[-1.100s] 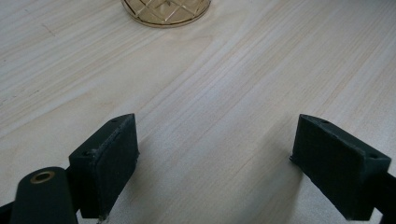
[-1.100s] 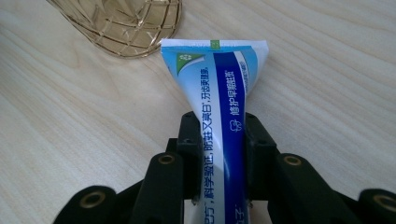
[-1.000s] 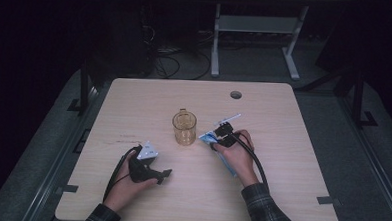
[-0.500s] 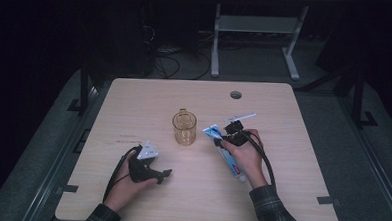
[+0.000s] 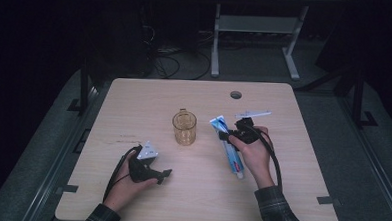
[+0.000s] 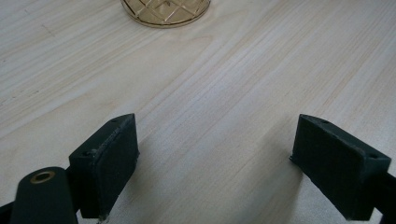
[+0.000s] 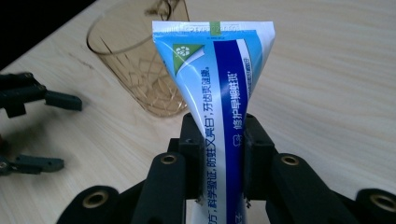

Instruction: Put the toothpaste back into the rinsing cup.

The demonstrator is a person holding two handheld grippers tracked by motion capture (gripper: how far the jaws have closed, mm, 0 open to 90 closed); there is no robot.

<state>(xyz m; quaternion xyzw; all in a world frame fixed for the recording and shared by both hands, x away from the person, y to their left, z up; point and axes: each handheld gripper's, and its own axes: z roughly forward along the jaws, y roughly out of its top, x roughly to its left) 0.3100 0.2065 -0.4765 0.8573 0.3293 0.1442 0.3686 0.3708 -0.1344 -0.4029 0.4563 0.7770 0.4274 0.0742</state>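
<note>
Toothpaste tube (image 7: 219,93) is what your right gripper (image 7: 218,140) has: a soft blue and white tube with a pale blue panel, a small green corner mark near its flat crimped end, and lines of printed script running along its length. Your fingers (image 7: 254,140) are closed on it, one pad on each face, clamping it partway along its body.

In the high view the toothpaste tube (image 5: 227,144) sits beside your right hand (image 5: 254,155), to the right of the amber glass cup (image 5: 184,127) and near it, apart from it. Its long axis runs roughly away from you: the flat crimped end points toward the far side of the counter (image 5: 134,98) and slightly left, toward the cup, while the cap end points back at you. In the right gripper view the crimped end rises in front of the cup (image 7: 140,65).

Your left gripper (image 6: 215,158) rests low over the bare wood in front of you, with its fingers (image 6: 109,154) spread wide and nothing between them. In the high view it (image 5: 162,175) lies well left of the tube.
</note>
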